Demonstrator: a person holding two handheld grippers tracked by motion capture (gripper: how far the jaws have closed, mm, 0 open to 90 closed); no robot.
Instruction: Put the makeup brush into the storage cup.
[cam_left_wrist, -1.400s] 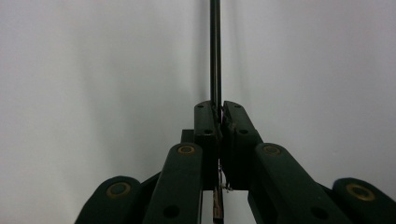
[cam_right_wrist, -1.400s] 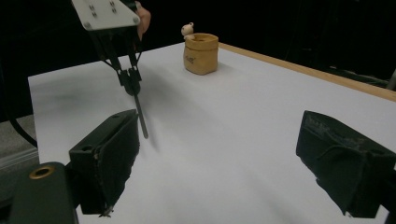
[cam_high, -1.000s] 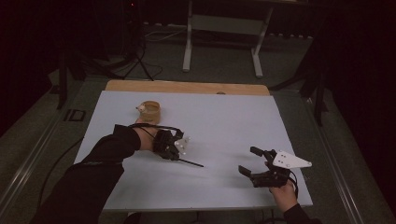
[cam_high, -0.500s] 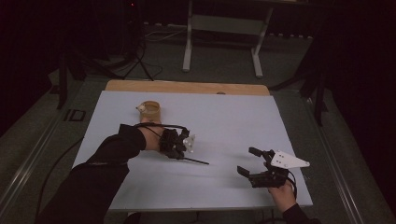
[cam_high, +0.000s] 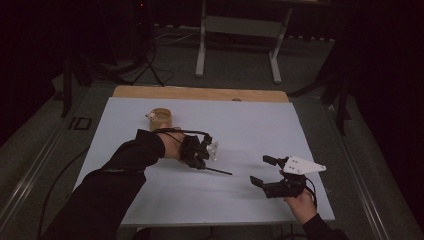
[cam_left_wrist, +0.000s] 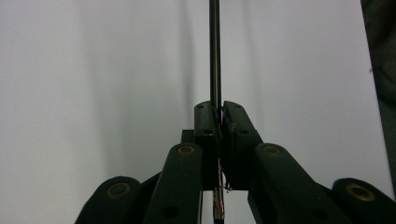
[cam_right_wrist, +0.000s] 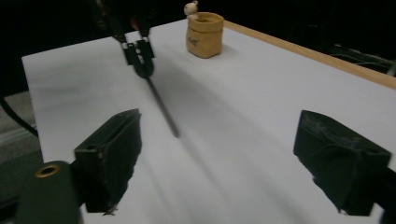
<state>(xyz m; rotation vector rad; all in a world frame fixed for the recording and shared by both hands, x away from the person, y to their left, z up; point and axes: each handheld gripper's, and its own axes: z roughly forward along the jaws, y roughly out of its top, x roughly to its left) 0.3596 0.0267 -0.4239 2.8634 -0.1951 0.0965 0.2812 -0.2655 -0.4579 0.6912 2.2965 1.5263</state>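
Observation:
My left gripper (cam_high: 204, 161) is shut on a thin black rod (cam_high: 219, 171) that sticks out to the right, low over the white table (cam_high: 250, 130). In the left gripper view the rod (cam_left_wrist: 215, 51) runs straight up from between the closed jaws of the left gripper (cam_left_wrist: 219, 112). My right gripper (cam_high: 260, 171) stands open near the front right of the table, with nothing between its fingers (cam_right_wrist: 109, 154). In the right gripper view the rod (cam_right_wrist: 161, 107) points toward me from the left gripper (cam_right_wrist: 139, 58). A tan cup-shaped pouch (cam_high: 161, 118) stands at the back left.
A small pale figure (cam_right_wrist: 190, 8) sits at the rim of the tan pouch (cam_right_wrist: 204, 35). A wooden strip (cam_high: 200, 93) runs along the table's far edge. Dark floor with stand legs (cam_high: 237, 45) lies beyond the table.
My left gripper has moved a little to the right with the rod in it. The right gripper has stayed almost in place, open.

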